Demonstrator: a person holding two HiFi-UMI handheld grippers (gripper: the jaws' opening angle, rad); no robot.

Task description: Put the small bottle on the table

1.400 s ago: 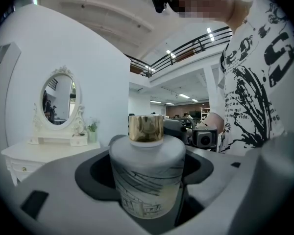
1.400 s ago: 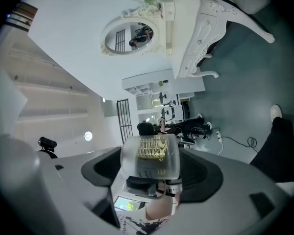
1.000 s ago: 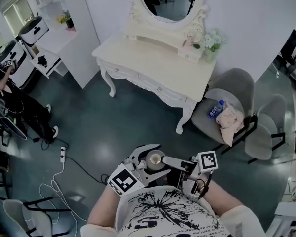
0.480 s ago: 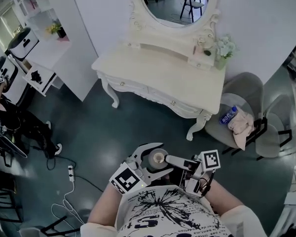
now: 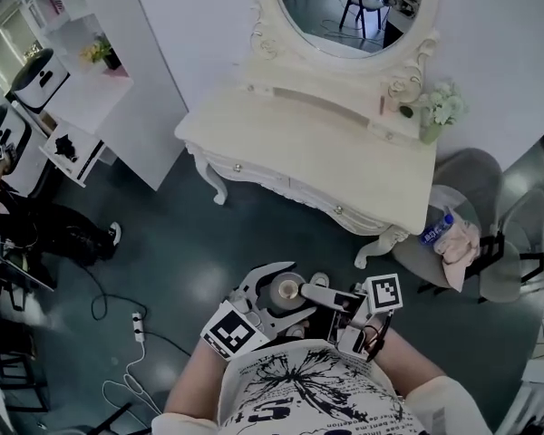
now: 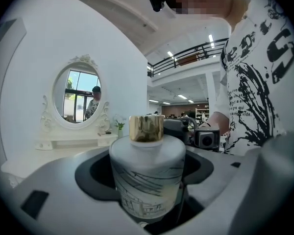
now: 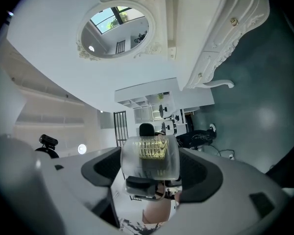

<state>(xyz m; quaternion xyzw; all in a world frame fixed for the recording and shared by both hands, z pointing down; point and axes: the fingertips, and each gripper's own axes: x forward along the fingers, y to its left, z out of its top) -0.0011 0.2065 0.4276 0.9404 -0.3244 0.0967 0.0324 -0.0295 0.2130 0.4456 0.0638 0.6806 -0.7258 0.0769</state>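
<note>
The small bottle (image 5: 284, 290), white with a gold cap, is held close to my chest in the head view. My left gripper (image 5: 274, 290) is shut on it, and the left gripper view shows the small bottle (image 6: 147, 173) upright, seated deep between the jaws of the left gripper (image 6: 148, 214). My right gripper (image 5: 305, 294) reaches in from the right, its fingertips at the bottle's side. In the right gripper view the small bottle (image 7: 149, 155) sits out at the tips of the right gripper (image 7: 150, 182), whose jaws stand apart. The white dressing table (image 5: 281, 139) lies ahead.
An oval mirror (image 5: 349, 12) and a flower vase (image 5: 432, 120) stand on the table's back shelf. Grey chairs (image 5: 471, 188) hold a water bottle (image 5: 437, 228) and a cloth at the right. White shelving (image 5: 91, 89) is at the left, and cables (image 5: 131, 352) lie on the floor.
The dressing table has drawn nearer and shifted right in the head view. The bottle and both grippers keep the same pose against my chest.
</note>
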